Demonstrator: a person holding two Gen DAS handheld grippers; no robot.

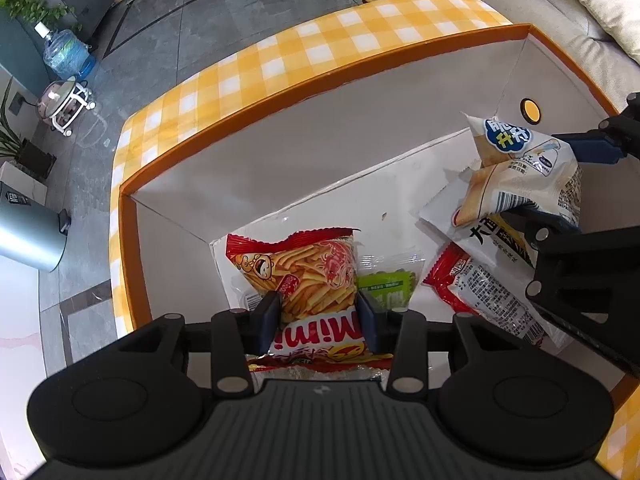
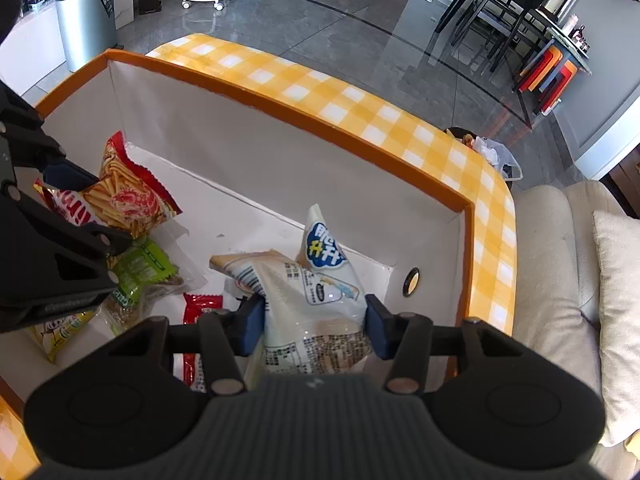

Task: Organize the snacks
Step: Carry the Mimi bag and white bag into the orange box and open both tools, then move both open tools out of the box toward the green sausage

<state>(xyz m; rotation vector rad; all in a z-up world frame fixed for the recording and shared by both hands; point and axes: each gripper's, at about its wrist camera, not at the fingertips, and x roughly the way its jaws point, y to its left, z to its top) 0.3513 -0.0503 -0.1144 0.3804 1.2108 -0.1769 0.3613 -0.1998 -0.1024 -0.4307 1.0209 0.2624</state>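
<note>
My left gripper [image 1: 318, 320] is pinched onto the red Mimi fries bag [image 1: 308, 276], both blue pads biting its sides near the lower half, and the bag hangs down inside the orange-rimmed box [image 1: 320, 80], its top end close to the white floor. My right gripper [image 2: 316, 324] has the white-and-blue wafer bag [image 2: 316, 300] between its pads; the left pad touches the film, but I can't quite tell whether the right one is pressing or has just come clear, so I treat that grip as loose. This bag too sits low in the box, near the end wall with the round hole [image 2: 411, 282].

To finish the placement well, I would let each bag settle on the floor before spreading the jaws, and release the two separately. I'd lay the fries bag flat beside the green packet [image 1: 386, 284], and keep the wafer bag off the red-and-white packet [image 1: 480, 288] so nothing stacks crooked. Then lift straight up to avoid dragging film.
</note>
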